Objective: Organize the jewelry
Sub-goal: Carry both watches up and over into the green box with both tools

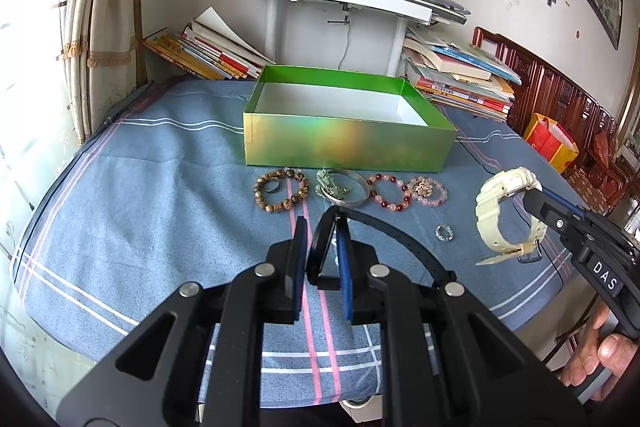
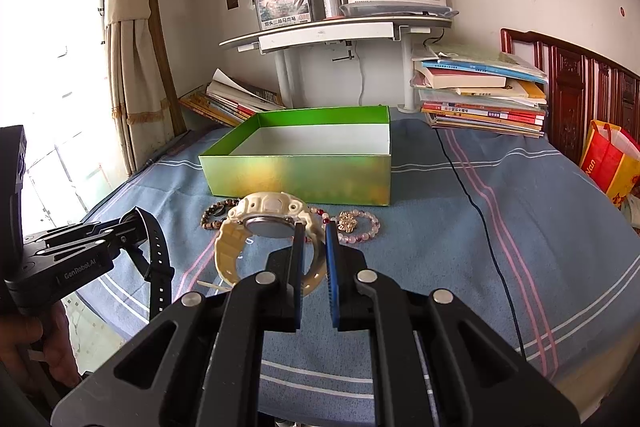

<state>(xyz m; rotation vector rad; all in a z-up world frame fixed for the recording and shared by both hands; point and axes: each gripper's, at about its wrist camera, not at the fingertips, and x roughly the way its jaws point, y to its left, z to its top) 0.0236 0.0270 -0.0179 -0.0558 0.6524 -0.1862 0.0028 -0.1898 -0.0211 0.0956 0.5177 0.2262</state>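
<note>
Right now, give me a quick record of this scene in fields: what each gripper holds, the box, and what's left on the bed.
left gripper: shut on black watch, lifted off the bed
right gripper: shut on cream watch, lifted off the bed
green box: open, visible interior looks empty
bracelets: a row on the blue sheet in front of the box
small ring: lying apart, nearer the grippers

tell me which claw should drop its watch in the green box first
Probably the right claw: its cream watch hangs just before the box. The left claw, holding the black watch, sits farther back.
</note>
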